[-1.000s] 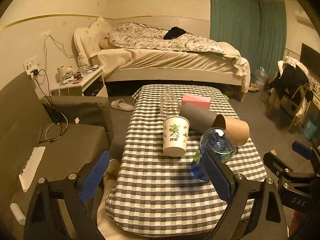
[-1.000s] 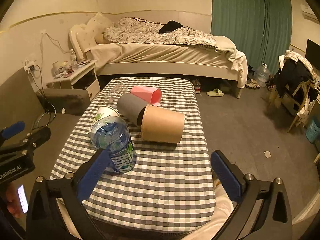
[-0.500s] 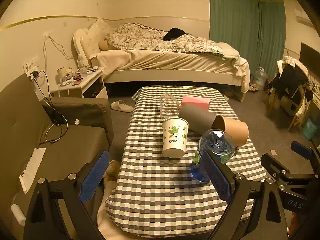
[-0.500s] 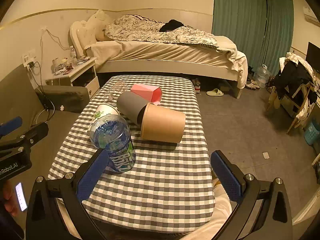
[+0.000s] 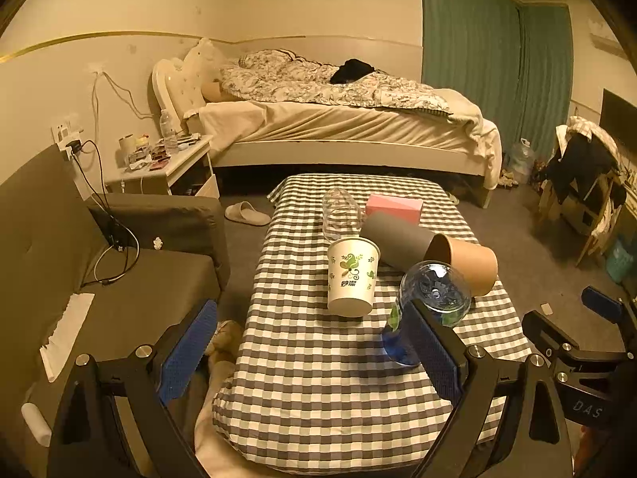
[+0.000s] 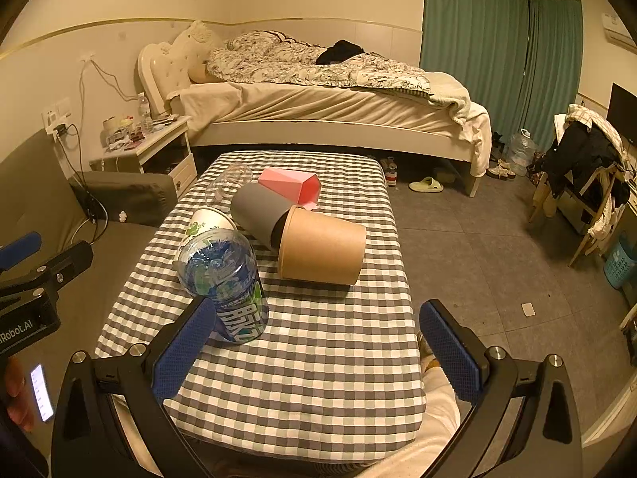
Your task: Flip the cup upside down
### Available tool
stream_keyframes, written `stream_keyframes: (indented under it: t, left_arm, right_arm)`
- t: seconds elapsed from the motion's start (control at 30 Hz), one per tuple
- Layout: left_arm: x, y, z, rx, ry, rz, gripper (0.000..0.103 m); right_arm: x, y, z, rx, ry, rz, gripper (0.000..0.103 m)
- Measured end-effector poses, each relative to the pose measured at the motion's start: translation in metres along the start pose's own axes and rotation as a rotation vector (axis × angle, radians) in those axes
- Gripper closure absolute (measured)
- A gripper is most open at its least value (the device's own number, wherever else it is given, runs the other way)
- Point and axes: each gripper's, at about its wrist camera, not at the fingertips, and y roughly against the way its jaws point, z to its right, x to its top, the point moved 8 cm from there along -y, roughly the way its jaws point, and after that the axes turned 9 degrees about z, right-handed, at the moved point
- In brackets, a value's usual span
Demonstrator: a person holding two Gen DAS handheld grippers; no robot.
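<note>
Several cups sit on the checked table [image 5: 318, 378]. A white paper cup with a green print [image 5: 352, 277] stands with its wide end up. To its right stands a clear blue cup [image 5: 432, 298] [image 6: 225, 283], whose print reads upside down. A brown paper cup [image 6: 322, 247], a grey cup [image 6: 258, 213], a pink cup [image 6: 292, 187] and a clear cup [image 5: 338, 215] lie on their sides. My left gripper [image 5: 310, 346] hangs open over the near table edge, holding nothing. My right gripper [image 6: 316, 344] is open too, just right of the blue cup.
A dark sofa [image 5: 119, 279] runs along the table's left side. Behind the table are a bed [image 5: 338, 131] and a cluttered nightstand [image 5: 167, 159]. Bare floor [image 6: 497, 247] lies to the right, with a clothes-laden chair [image 6: 585, 167] beyond. A hand holds a lit phone [image 6: 40, 390].
Both grippers have drifted slightly back from the table, staying open. The cups have not moved.
</note>
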Motion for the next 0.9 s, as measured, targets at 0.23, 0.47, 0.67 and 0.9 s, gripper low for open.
stream_keyframes:
  t: [0.23, 0.47, 0.67, 0.9]
  left_arm:
    - [-0.0002, 0.0001, -0.0011, 0.002, 0.000, -0.001, 0.006]
    - [-0.0011, -0.0001, -0.0018, 0.001, 0.000, -0.002, 0.006]
    - [-0.0009, -0.0002, -0.0017, 0.001, 0.000, -0.002, 0.006]
    - [-0.0007, -0.0001, -0.0016, 0.002, 0.001, -0.003, 0.006]
  right_arm:
    - [-0.0026, 0.0005, 0.0002, 0.000, 0.003, -0.003, 0.000]
    - [-0.0029, 0.0001, -0.0007, 0.000, 0.004, -0.004, 0.000]
    - [-0.0028, -0.0001, -0.0012, 0.000, 0.004, -0.004, 0.000]
    - [-0.0051, -0.0003, -0.0021, 0.000, 0.005, -0.007, 0.000]
